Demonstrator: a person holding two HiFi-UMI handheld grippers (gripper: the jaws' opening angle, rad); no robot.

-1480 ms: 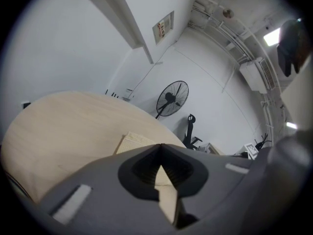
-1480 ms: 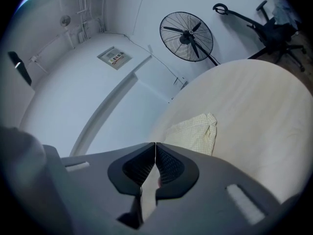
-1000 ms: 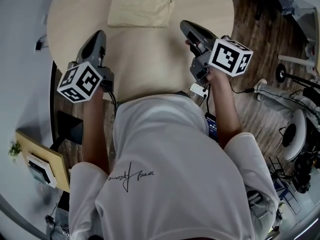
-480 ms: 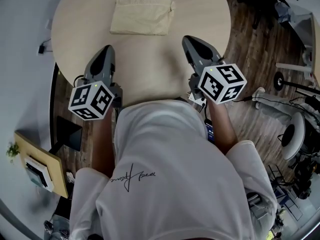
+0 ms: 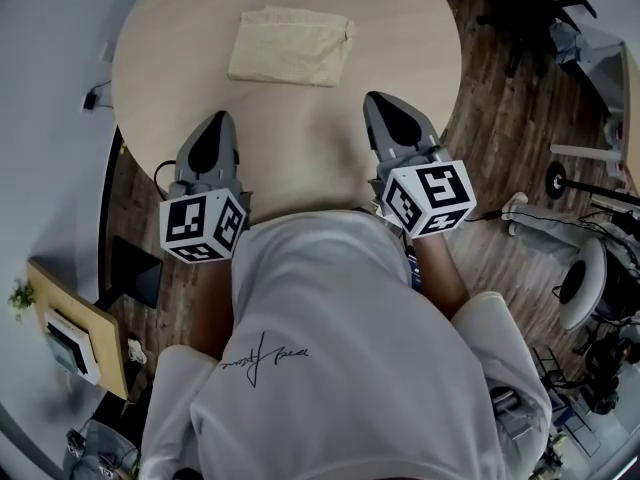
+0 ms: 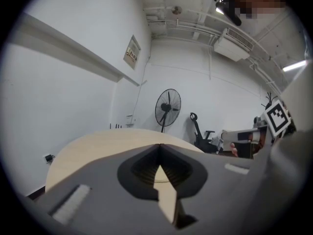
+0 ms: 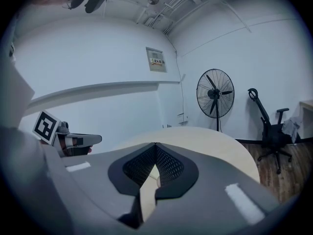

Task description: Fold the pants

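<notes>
The pants (image 5: 290, 46) lie folded into a compact cream rectangle on the far half of the round surface (image 5: 400, 28), with nothing touching them. I have both tongs well apart from them, over the near edge just ahead of the person's white shirt (image 5: 330, 348). The left tongs (image 5: 217, 120) and the right tongs (image 5: 381, 99) both point toward the far side. In each gripper view I see the tips meeting with nothing between them, so both are closed and empty. Beyond the surface stand a fan (image 6: 167, 107) and an office chair (image 7: 268, 133) by the white wall, with wooden floor (image 5: 500, 118) to the right.
</notes>
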